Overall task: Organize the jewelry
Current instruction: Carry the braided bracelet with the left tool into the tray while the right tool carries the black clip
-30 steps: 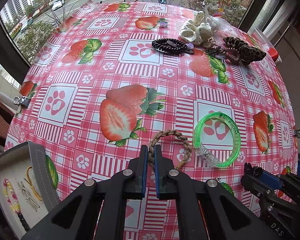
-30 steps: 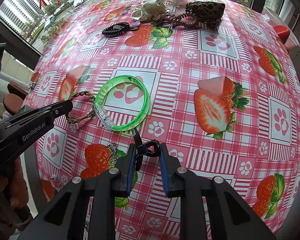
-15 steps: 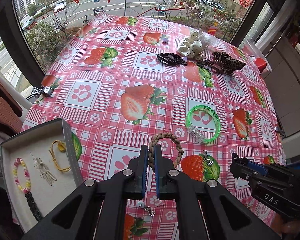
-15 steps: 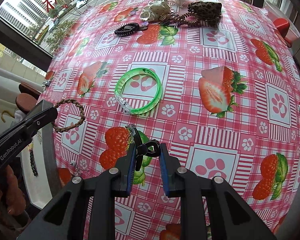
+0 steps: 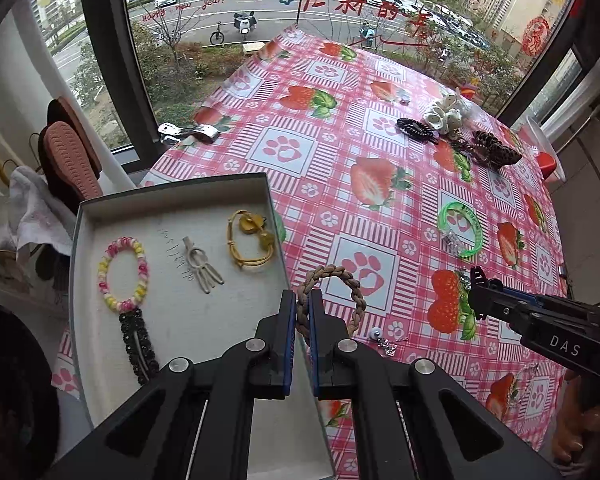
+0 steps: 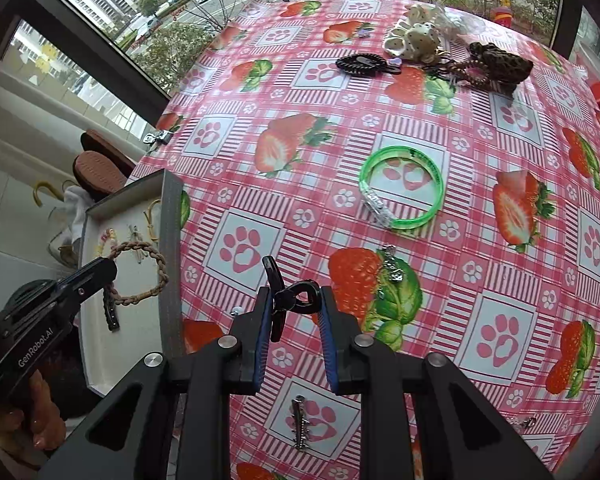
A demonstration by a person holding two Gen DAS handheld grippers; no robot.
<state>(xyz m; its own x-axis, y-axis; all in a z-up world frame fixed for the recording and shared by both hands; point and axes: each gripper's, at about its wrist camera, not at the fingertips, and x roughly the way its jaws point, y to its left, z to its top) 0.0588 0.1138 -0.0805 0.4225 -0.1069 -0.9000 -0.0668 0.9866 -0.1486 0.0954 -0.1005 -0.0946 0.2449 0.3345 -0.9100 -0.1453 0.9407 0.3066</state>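
The left gripper (image 5: pixel 303 312) is clamped tight on a brown braided bracelet (image 5: pixel 340 280); the loop sticks out past the fingertips & hangs over the right wall of the gray tray (image 5: pixel 172 200), approx. above its near-right corner. From the right wrist view the same bracelet (image 6: pixel 140 272) sits over the tray interior, w/ the left gripper (image 6: pixel 104 276) coming in from the tray's near-left side. Bracelet is tan-brown, thick plaited cord, round loop, one side pinched flat btw. the pads. The right gripper (image 6: pixel 294 304) is closed on a small black hair clip (image 6: pixel 296 296), held over the tablecloth (image 6: pixel 480 280) just right of the tray, clear of it. Clip is glossy black, w/ a rounded loop & a thin prong pointing up. Inside the tray: a pink-yellow bead bracelet (image 5: pixel 122 274), a pale metal charm (image 5: pixel 200 266), a yellow cord bracelet (image 5: pixel 252 244) & a black beaded strip (image 5: pixel 140 346). Well right of the tray, a green bangle (image 6: pixel 402 190) lies flat on the cloth.
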